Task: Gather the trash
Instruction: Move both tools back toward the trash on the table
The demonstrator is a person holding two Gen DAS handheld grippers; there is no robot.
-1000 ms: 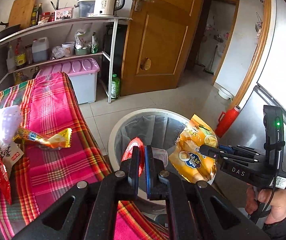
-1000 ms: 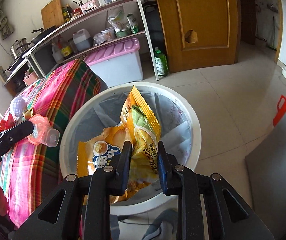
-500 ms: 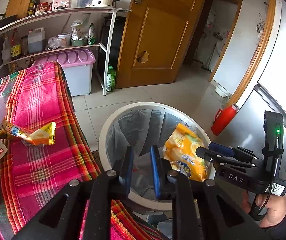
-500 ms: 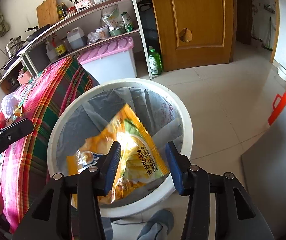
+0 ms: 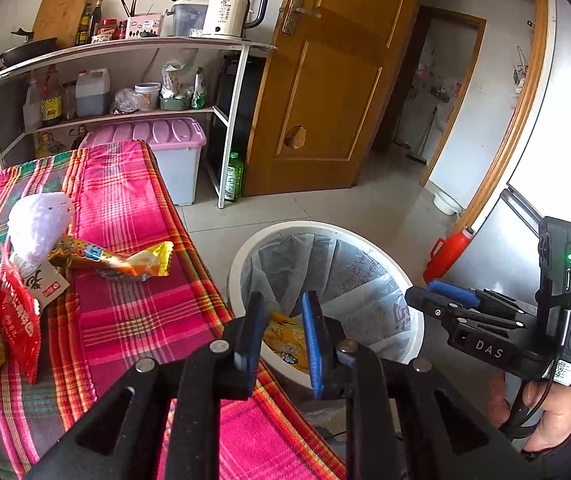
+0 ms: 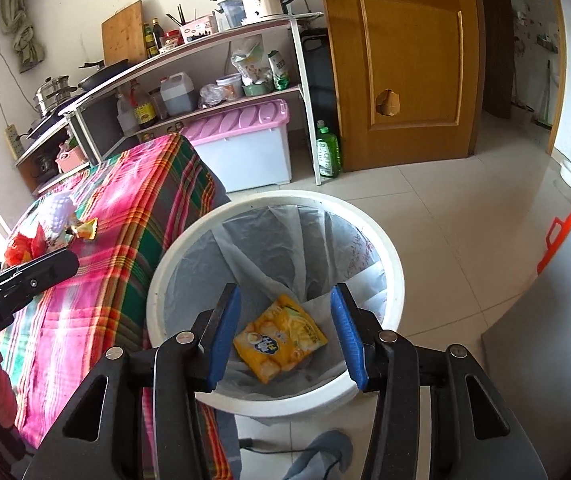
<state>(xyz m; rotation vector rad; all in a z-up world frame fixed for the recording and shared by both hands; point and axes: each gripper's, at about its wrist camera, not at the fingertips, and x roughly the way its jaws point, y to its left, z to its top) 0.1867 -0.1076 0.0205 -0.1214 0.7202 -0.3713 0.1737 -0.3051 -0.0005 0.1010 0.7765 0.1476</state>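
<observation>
While both views show bin (image 6: 393, 280), only left shows red wrappers (image 5: 17, 316).

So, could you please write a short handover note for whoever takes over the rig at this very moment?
Left gripper: jaws opening, nothing between them, above the bin's near rim.
Right gripper: open and empty, over the bin.
Bin: white, lined with a grey bag, on the floor beside the table. The yellow snack bag lies at its bottom.
Done: the yellow snack bag is in the bin.
Left: on the plaid cloth, the orange-yellow wrapper, the white crumpled bag and the red packets at the table's far side are yet to be collected.
</observation>
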